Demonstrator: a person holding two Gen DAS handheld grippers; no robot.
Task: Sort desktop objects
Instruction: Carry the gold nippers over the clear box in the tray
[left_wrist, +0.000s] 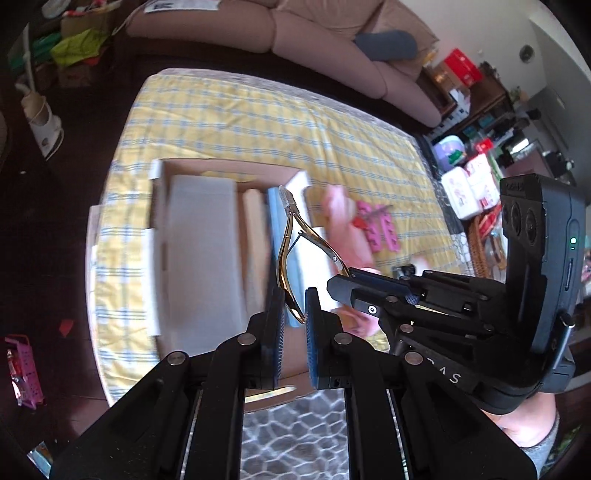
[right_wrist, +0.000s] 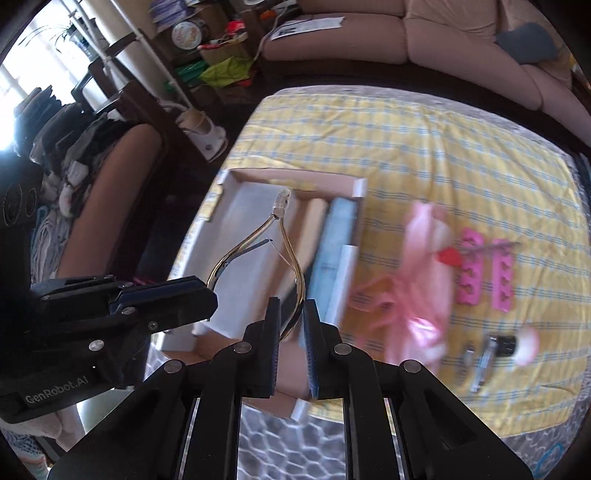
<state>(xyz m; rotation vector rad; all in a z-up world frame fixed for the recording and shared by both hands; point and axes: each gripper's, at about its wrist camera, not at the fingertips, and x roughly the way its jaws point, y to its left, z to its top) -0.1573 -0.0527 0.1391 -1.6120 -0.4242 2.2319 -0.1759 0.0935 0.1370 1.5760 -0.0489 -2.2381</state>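
Up over a yellow checked cloth (left_wrist: 258, 122), a pair of gold cuticle nippers (left_wrist: 291, 251) carried between two grippers, one handle in each.

Farthest left in the left wrist view: an open cardboard box (left_wrist: 229, 173) on the cloth, holding a white slab (left_wrist: 201, 251), a beige strip and a blue strip (left_wrist: 275, 221) side by side. Nippers hanging over the box's right part, capped tip (left_wrist: 287, 199) pointing away.

Next, the left gripper (left_wrist: 294, 317): jaws drawn narrow, blue pads clamped on the end of the left handle. Just right of it, the right gripper (left_wrist: 341, 286) reaching in from the side, jaws likewise nearly together on the end of the other handle.

Further right on the cloth, blurred: a pink bag (left_wrist: 340, 221), then pink toe separators (left_wrist: 373, 221).

Same again from the right wrist view, left to right: left gripper (right_wrist: 208, 291) coming in from the left edge, closed on the outer handle; box (right_wrist: 295, 175) below; nippers (right_wrist: 277, 236) above the white slab (right_wrist: 251, 229), capped tip up; right gripper (right_wrist: 291, 325) pinching the near handle between narrow jaws. Beyond, blurred, the pink bag (right_wrist: 424, 266), toe separators (right_wrist: 484, 266), and a small dark bottle (right_wrist: 502, 345) beside a thin metal tool (right_wrist: 482, 369).
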